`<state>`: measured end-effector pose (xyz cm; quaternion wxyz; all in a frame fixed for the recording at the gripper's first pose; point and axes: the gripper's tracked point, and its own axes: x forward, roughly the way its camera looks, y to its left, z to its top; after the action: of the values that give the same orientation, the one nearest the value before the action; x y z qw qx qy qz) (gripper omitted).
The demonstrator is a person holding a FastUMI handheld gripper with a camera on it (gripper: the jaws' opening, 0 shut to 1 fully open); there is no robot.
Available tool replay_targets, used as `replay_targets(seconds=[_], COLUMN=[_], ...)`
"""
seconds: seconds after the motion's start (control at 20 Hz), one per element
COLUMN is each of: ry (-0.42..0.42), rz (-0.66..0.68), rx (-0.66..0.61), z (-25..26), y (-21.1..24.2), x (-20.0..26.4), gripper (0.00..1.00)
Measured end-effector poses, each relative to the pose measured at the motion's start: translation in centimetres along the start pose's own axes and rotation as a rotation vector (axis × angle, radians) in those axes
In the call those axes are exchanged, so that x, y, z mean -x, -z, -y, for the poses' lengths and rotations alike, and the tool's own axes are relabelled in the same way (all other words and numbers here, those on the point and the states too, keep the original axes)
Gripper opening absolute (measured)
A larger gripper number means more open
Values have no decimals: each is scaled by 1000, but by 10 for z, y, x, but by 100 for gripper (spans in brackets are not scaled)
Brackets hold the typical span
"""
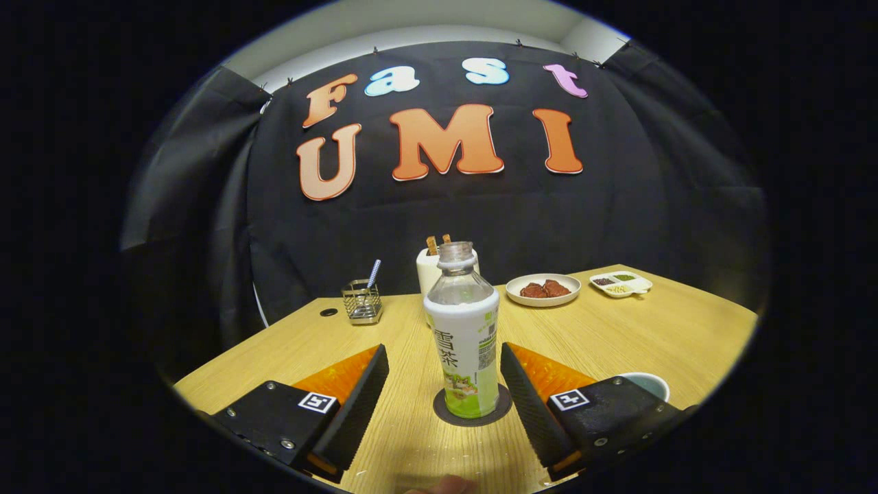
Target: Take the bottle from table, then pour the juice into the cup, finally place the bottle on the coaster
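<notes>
I see my gripper (444,384) with its fingers spread wide, one on each side of the bottle (464,336) and neither touching it; there is a clear gap of wood on both sides. The bottle stands upright between the fingers on the round dark coaster (473,414), its cap off and its clear upper part looking empty. Just behind the right finger, near the table's (651,336) right edge, the rim of a light cup (650,384) peeks out; I cannot tell what is in it. Beyond the bottle, toward the far edge, a white cylinder holder (429,271) with brown sticks poking out stands partly hidden behind the bottle's neck. Left of it, a small wire rack (362,302) holds a striped straw-like stick, and a dark round hole (328,312) in the tabletop lies just beside it toward the far-left corner. On the far right side sit a round plate (543,290) with reddish-brown pieces and, nearer the far-right corner, a small divided dish (621,283) with different grains.
</notes>
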<state>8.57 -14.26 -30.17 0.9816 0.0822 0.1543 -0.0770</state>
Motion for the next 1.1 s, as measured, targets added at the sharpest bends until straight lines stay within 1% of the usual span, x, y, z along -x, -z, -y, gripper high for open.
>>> replay_targets(seconds=[0.15, 0.3, 0.4, 0.6, 0.7, 0.8, 1.1], ry=[-30, -30, -32, -116, -142, -140, -180], rz=[65, 57, 91, 186, 197, 210, 258], rx=[-9, 29, 40, -13, 1, 31, 70], z=[-19, -34, -47, -95, -117, -136, -188], y=[-28, -46, -67, -108, -115, -123, -152], x=[30, 67, 93, 135, 151, 162, 181], gripper=[97, 97, 97, 97, 97, 97, 97])
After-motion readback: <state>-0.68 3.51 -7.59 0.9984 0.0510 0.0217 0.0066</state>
